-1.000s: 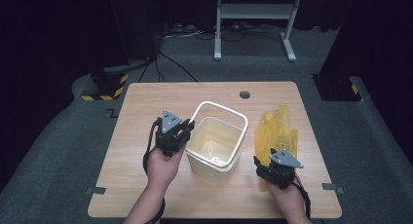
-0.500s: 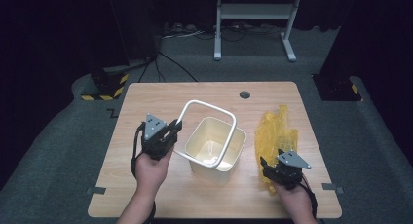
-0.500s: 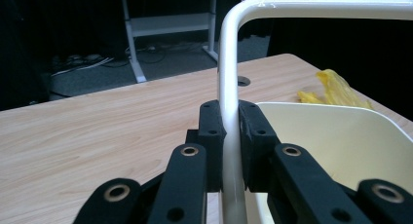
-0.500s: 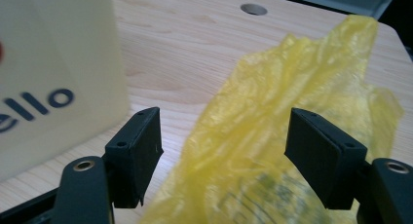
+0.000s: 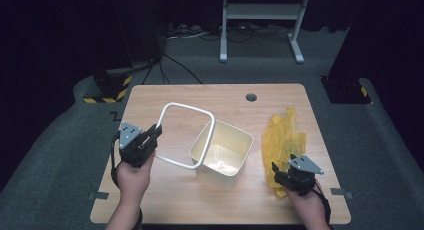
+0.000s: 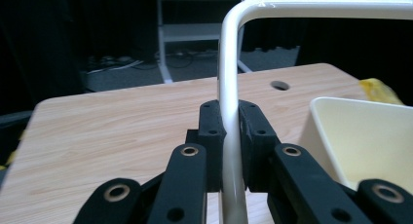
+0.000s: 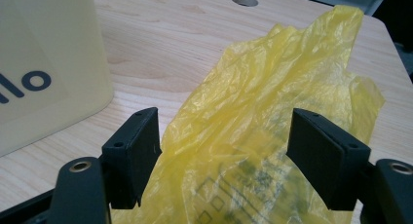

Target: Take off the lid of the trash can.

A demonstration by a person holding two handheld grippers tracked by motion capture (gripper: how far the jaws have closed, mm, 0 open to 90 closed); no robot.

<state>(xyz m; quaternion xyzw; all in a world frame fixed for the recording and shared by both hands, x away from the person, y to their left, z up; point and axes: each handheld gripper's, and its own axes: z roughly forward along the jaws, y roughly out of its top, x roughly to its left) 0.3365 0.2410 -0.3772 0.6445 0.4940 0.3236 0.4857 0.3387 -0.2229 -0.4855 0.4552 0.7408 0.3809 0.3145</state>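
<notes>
Table [image 5: 215, 102] across the middle of the high view, with bin [image 5: 223, 152] at centre. Frame [image 5: 185, 135] raised at centre left, tilted, right edge overlapping the bin's left rim, left edge clamped in left gripper [image 5: 150, 136] at lower left. Bag [image 5: 282, 140] laid on the tabletop right of the bin, apart from it. Right gripper [image 5: 278, 173] set at lower right over the bag's near end, jaws spread either side of it. Hole [image 5: 251, 97] placed near the table's far edge, above the bin. Stand [image 5: 260, 20] positioned on the floor behind the table, at upper centre.
</notes>
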